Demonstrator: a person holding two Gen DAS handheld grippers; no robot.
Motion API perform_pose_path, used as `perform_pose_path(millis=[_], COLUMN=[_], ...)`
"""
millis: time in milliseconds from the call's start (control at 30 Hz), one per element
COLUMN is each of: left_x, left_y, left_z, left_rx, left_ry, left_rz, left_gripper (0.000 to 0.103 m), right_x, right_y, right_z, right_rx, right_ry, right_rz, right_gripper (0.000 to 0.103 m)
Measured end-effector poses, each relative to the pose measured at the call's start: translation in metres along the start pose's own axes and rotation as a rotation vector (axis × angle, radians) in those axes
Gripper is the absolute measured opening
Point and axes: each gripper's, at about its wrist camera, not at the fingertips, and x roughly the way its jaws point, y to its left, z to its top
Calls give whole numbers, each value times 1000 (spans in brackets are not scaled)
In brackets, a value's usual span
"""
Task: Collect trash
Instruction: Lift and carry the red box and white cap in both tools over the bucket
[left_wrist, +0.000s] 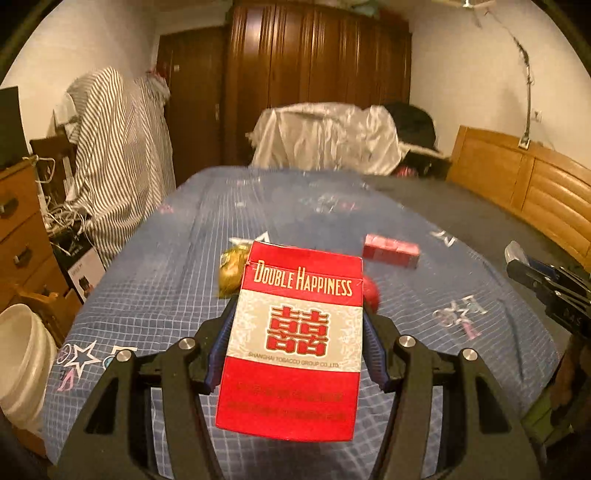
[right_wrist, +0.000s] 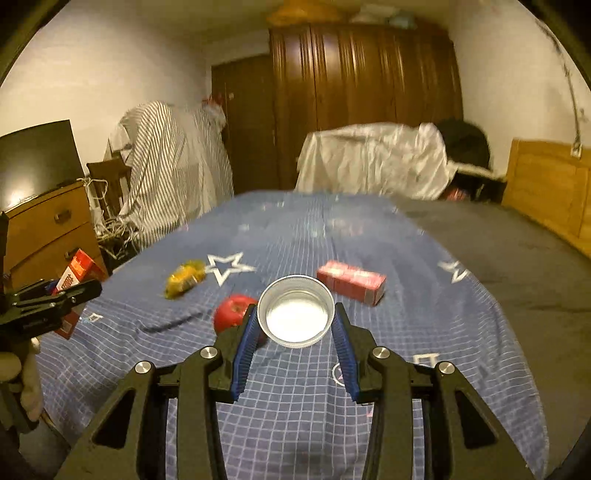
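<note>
Hovering over a blue bed (left_wrist: 155, 280) — a red cigarette pack (left_wrist: 295, 339) is clamped by the left gripper (left_wrist: 297, 332), a silver lid (right_wrist: 295, 316) by the right gripper (right_wrist: 295, 325).

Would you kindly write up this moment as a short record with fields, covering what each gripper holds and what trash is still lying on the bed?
setting: bed with a blue checked star-print cover, in a bedroom
left gripper: shut on a red cigarette pack, lifted off the bed
right gripper: shut on a metal lid, open side facing the camera
left on bed: yellow wrapper, red round object, pink carton
possible bin: white bucket beside the bed, seen by the left wrist only
</note>
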Motion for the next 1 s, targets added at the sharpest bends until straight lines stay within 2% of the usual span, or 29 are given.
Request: perform_pose_path(millis=[233, 433, 767, 1000], left_x=[-31, -44, -48, -55], left_y=[-20, -26, -23, 7], left_z=[-4, -8, -8, -2], left_rx=[8, 11, 6, -21], left_ry=[-81, -118, -117, -130], left_rz=[-8, -7, -5, 56], left_gripper=[57, 57, 57, 57], right_x=[-62, -87, -95, -74], right_y=[10, 16, 23, 49], right_z=[-5, -10, -12, 9], right_rx=[-18, -11, -7, -44], right_ry=[-86, -109, -98, -90], right_rz=[-36, -25, -24, 52], right_gripper=[42, 42, 42, 42])
